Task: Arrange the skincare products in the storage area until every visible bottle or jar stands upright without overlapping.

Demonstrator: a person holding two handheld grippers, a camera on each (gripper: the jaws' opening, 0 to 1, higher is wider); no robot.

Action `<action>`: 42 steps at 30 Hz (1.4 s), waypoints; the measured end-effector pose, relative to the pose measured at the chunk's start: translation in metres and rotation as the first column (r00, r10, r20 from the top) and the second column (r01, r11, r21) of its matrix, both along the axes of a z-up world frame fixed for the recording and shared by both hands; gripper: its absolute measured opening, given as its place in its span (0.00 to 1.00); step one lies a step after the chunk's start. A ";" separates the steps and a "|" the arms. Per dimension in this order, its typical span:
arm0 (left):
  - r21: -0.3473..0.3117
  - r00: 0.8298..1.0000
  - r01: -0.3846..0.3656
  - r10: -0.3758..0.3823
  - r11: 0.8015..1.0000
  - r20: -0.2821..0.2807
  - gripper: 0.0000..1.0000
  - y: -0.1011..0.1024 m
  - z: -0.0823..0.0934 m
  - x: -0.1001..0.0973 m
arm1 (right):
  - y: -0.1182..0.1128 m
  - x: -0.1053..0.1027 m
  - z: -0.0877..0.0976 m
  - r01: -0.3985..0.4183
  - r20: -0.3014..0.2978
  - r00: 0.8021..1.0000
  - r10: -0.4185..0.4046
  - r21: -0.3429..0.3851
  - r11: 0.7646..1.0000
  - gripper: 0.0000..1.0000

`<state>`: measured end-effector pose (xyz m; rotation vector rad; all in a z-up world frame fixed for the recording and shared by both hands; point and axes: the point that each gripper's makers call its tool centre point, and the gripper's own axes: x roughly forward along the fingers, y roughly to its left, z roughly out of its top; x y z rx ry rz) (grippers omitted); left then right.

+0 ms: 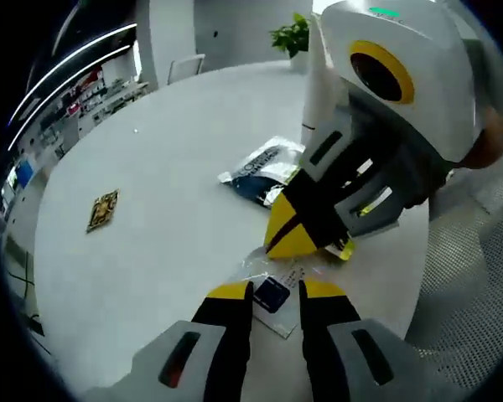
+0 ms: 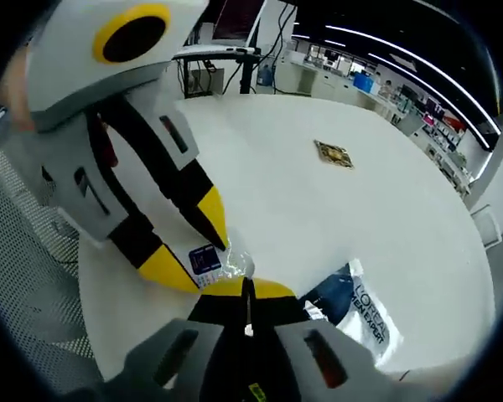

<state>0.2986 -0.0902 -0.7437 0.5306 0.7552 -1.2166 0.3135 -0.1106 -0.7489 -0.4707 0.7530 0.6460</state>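
A clear plastic sachet with a dark blue label (image 1: 272, 295) (image 2: 206, 260) lies on the round white table (image 1: 168, 151) near its edge. My left gripper (image 1: 276, 290) (image 2: 187, 244) is open, with its yellow-tipped jaws on either side of the sachet's label. My right gripper (image 2: 247, 290) (image 1: 295, 240) is shut on the sachet's clear edge, coming in over it from the other side. A blue and white L'Oreal sachet (image 1: 262, 170) (image 2: 362, 311) lies flat just beyond. A tall white container (image 1: 318, 88) stands upright behind the right gripper.
A small gold square packet (image 1: 103, 209) (image 2: 334, 154) lies alone on the table's open middle. A potted plant (image 1: 292, 35) sits at the far rim. A grey mesh seat (image 1: 478, 285) (image 2: 25, 251) is close to the table's near edge.
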 end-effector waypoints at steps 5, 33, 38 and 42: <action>0.010 1.000 0.006 -0.007 1.000 0.006 0.19 0.000 -0.001 0.001 | 0.000 0.000 0.000 -0.002 0.005 1.000 0.002 -0.001 1.000 0.02; 0.016 1.000 -0.017 0.017 1.000 0.006 0.22 0.001 0.003 0.001 | -0.020 -0.027 0.036 0.033 0.087 0.996 -0.035 0.019 0.999 0.31; 0.007 1.000 -0.026 0.026 1.000 0.013 0.23 0.003 0.013 0.002 | -0.027 -0.031 0.043 0.071 0.090 0.993 -0.074 0.036 0.997 0.36; -0.004 0.999 -0.043 0.043 0.999 0.023 0.26 0.007 0.022 0.002 | -0.029 -0.038 0.049 0.095 0.092 0.991 -0.099 0.050 0.994 0.41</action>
